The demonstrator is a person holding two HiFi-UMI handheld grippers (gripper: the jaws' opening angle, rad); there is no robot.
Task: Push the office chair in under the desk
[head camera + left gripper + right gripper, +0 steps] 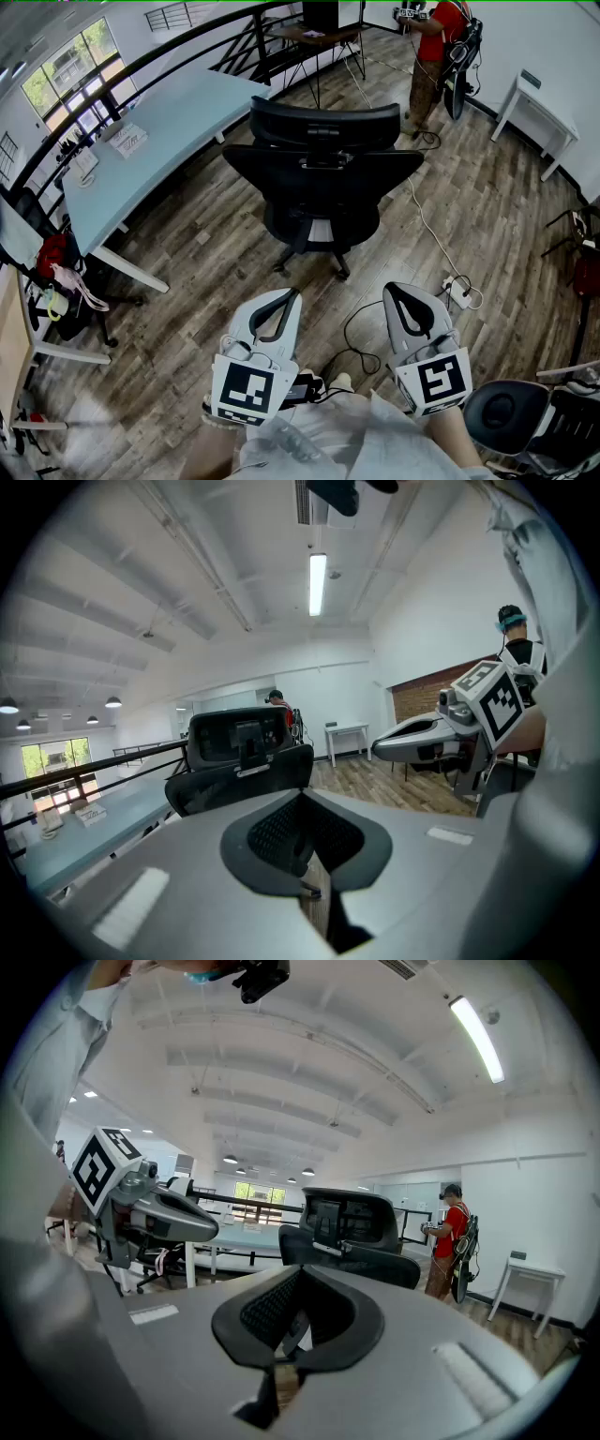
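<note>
Holding left claw (284,296) and right claw (395,290) closed tight, gripping nothing, side by side, well short of the black office chair (323,173). Facing its backrest, seat parked on the wood floor (487,216) just beside the pale bench (178,122), not under it. Judging the push as not yet begun: reaching, touching and shoving all remaining.

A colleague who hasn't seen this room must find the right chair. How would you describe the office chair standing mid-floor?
Find the long pale-blue desk beside the black railing. Just off its long edge, on the wooden floor, stands a black high-backed office chair with a curved headrest. Unlike the clutter-draped chair at the desk's near end, it stands bare and alone.
</note>
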